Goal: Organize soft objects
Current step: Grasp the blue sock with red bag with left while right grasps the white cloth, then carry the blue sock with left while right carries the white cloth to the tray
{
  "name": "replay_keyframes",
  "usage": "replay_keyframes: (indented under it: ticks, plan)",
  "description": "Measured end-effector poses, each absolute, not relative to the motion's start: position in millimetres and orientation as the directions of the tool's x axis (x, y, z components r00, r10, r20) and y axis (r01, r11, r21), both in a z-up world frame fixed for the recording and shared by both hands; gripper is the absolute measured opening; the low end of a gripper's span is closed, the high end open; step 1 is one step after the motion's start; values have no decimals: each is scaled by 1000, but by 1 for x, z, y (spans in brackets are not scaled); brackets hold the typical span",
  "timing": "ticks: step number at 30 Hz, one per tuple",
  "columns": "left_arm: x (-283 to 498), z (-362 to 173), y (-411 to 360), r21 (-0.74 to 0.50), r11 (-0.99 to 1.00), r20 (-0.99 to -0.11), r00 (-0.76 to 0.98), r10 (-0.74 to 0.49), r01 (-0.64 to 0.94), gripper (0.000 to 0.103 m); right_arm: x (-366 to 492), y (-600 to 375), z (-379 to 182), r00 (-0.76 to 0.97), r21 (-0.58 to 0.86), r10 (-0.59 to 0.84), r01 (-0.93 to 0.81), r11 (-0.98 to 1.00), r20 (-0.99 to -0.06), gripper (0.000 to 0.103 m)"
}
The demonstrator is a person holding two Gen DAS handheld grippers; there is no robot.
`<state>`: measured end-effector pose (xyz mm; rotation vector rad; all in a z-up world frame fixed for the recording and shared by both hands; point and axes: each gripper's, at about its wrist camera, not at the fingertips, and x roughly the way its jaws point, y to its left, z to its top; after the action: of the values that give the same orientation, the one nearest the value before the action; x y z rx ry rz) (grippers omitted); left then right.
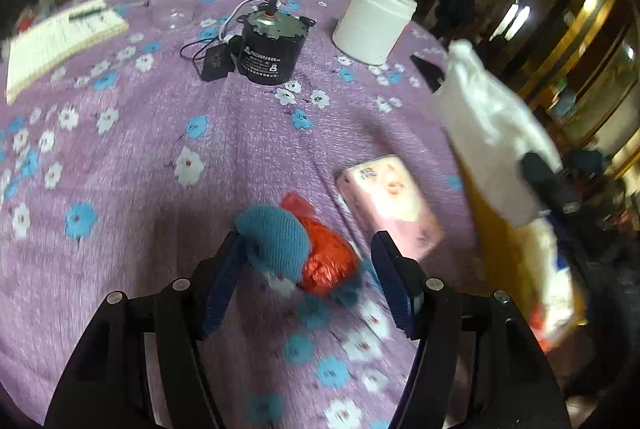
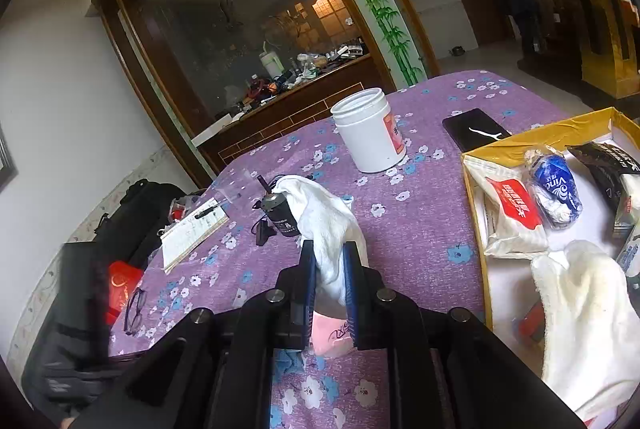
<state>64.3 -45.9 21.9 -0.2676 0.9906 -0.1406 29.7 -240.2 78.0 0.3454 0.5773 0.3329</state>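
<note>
Sorting is midway: the yellow-walled box (image 2: 476, 229) at three o'clock in the right wrist view already holds a white cloth (image 2: 584, 313), a blue tissue pack (image 2: 554, 189) and a red-labelled white pouch (image 2: 512, 217), while more soft things lie out on the purple flowered tablecloth (image 1: 160, 169). The right gripper (image 2: 329, 293) has its jaws pinched tight on a white sock (image 2: 328, 229), which stands up out of the pads and flops toward eleven o'clock, clear of the cloth below; a pink tissue pack (image 2: 332, 337) shows just beneath the fingers, lying on the table. In the left wrist view that same sock hangs at three o'clock, with the box's yellow wall just behind it. The left gripper (image 1: 306, 289) points steeply down with its jaws fairly wide and nothing pressed between them; a blue knitted sock (image 1: 272, 241) bundled against a red crinkly bag (image 1: 328, 261) sits between the fingertips, the blue one seemingly brushing the left pad, though blur makes contact hard to confirm. Judging by this, the step in hand is carrying the white sock to the box while the left lines up on the blue bundle. Next, the right should swing toward three o'clock over the box rim and release; the left needs to settle lower and close squarely, since the loose bag may slip out. The black motor (image 1: 270, 45) and white jar (image 1: 372, 21) at twelve o'clock are hard items and probably stay put.
</note>
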Motion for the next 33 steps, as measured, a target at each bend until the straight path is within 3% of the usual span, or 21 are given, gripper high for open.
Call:
replay_keyframes:
  ticks: [1, 2, 5, 12, 23, 33]
  plan:
    - [66, 18, -49, -268, 963, -809, 541, -230, 9, 59, 30, -241, 78, 791, 405, 395, -206, 891, -467, 13]
    - [66, 16, -51, -256, 966, -805, 548, -226, 24, 47, 29, -241, 78, 793, 405, 395, -206, 891, -464, 13]
    - [62, 15, -49, -256, 966, -790, 567, -234, 42, 42, 28, -241, 79, 792, 410, 398, -206, 889, -463, 13]
    - [46, 35, -41, -224, 973, -715, 668, -204, 57, 41, 27, -237, 78, 783, 400, 402, -215, 891, -475, 13]
    - [27, 59, -47, 17, 999, -552, 833, 44, -41, 42, 22, -217, 76, 780, 322, 392, -257, 911, -488, 13]
    - [23, 61, -53, 79, 994, -502, 859, 105, -75, 42, 18, -207, 75, 784, 265, 380, -282, 922, -491, 14]
